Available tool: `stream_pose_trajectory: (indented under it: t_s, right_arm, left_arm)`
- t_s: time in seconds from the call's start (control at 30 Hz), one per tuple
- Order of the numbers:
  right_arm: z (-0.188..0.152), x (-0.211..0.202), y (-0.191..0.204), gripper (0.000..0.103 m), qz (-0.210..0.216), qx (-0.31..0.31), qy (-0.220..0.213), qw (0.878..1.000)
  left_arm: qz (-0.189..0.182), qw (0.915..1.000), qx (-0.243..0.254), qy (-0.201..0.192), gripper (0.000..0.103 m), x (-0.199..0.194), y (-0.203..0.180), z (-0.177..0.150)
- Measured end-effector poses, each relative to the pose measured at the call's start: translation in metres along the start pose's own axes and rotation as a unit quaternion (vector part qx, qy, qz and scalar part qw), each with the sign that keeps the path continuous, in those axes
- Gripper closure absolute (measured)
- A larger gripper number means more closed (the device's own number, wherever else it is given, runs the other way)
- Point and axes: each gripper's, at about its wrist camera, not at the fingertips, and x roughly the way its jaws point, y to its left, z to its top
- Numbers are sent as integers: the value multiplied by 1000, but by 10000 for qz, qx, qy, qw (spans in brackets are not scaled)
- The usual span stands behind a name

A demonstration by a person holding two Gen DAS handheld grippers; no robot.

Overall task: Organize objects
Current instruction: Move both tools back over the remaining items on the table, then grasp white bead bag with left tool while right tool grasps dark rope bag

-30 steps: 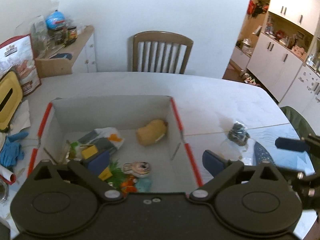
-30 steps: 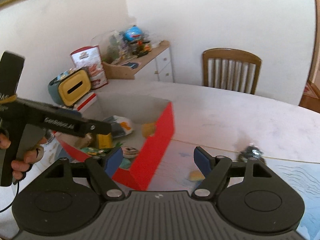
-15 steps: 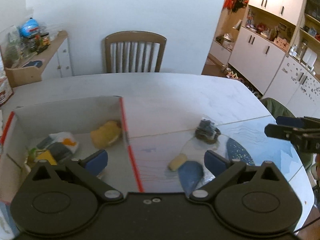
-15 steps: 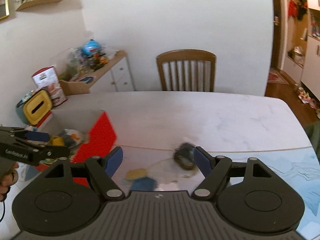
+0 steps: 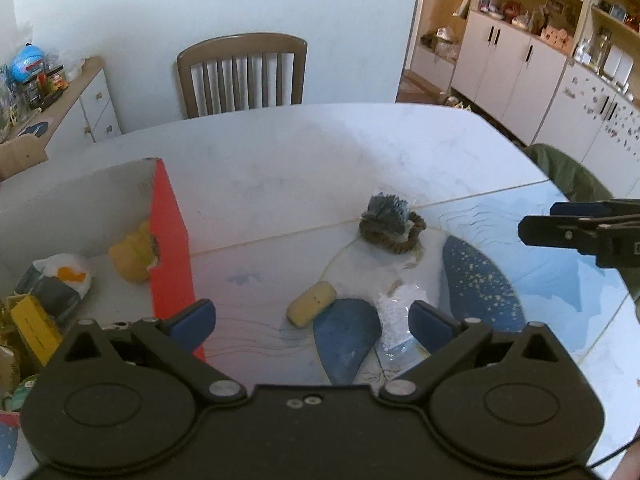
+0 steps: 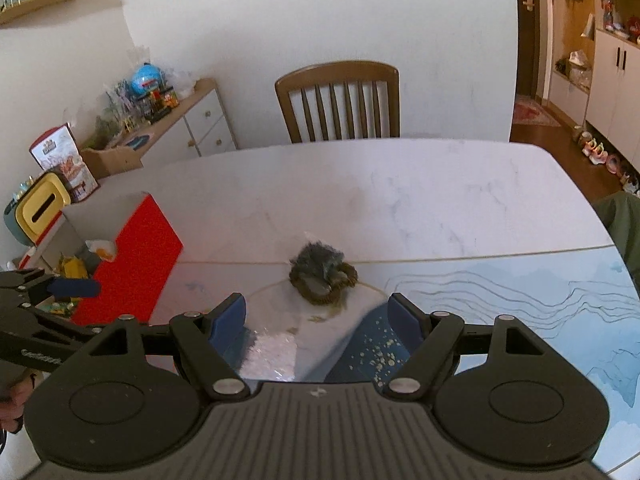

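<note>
My left gripper (image 5: 311,319) is open and empty, low over the blue-and-white mat (image 5: 480,280). Just ahead of it lie a small yellow cylinder (image 5: 312,303) and a clear plastic bag (image 5: 394,314). Farther on sits a dark fuzzy item inside a brown ring (image 5: 390,224). My right gripper (image 6: 317,315) is also open and empty, with the same fuzzy item (image 6: 322,274) straight ahead between its fingers. The red-sided cardboard box (image 5: 170,240) stands to the left and holds several toys, among them a yellow plush (image 5: 130,254).
A wooden chair (image 6: 340,100) stands behind the white table (image 6: 380,192). A sideboard (image 6: 176,120) with clutter and a yellow tissue box (image 6: 40,204) are on the left. White cabinets (image 5: 520,64) line the right. A green chair back (image 5: 572,176) sits at the table's right edge.
Both grippers swung right, away from the box and toward the items on the mat. The right gripper now has the fuzzy item centred ahead. Both stayed open.
</note>
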Motion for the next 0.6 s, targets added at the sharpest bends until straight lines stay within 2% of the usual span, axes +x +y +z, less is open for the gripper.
stream_pose_trajectory:
  t_s: [0.23,0.6]
  right_arm:
    - [5,22,-12,25,-26,-35,134,9999]
    - [20,81,-17,25,40,-289,383,9988]
  left_arm:
    - [9,9998,169,111,1,27,-21,0]
    - [-128,9990,154,394,1,71,-50,-8]
